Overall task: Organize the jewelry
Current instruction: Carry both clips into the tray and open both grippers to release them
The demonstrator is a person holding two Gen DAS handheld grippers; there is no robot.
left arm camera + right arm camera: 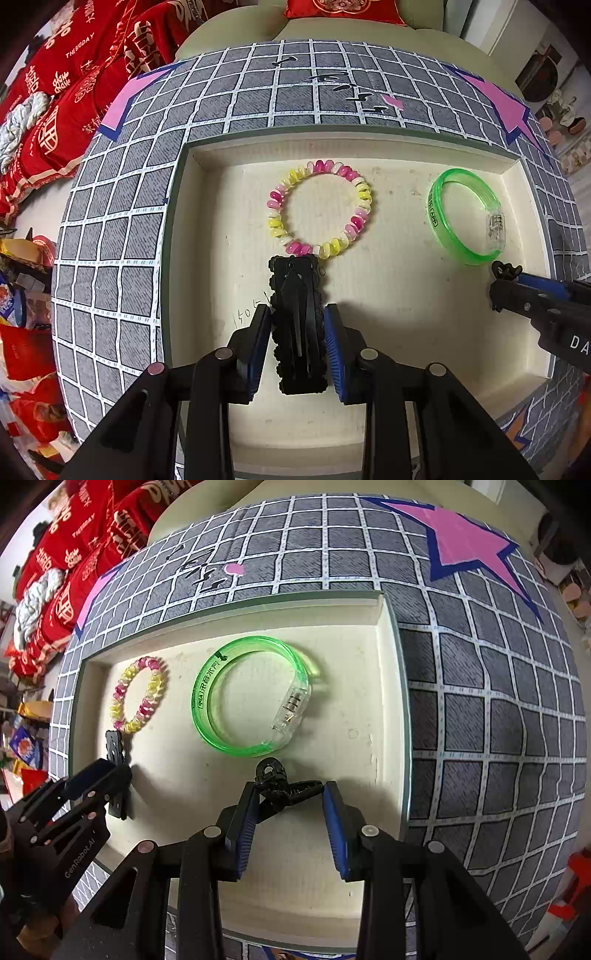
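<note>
A cream tray (207,258) (384,709) lies on the grid-patterned cloth. In it lie a pink-and-yellow coil bracelet (320,208) (138,699) and a green translucent bangle (466,216) (251,698). My left gripper (297,321) is shut on a long black hair clip (297,325) that points at the coil bracelet; both also show in the right wrist view, gripper (99,779) and clip (116,753). My right gripper (290,794) is shut on a small black claw clip (280,782) just in front of the bangle; it also shows in the left wrist view (508,275).
The grid cloth (110,258) with pink star marks (469,550) covers the table around the tray. Red cushions (66,92) and clutter lie off the table's left side.
</note>
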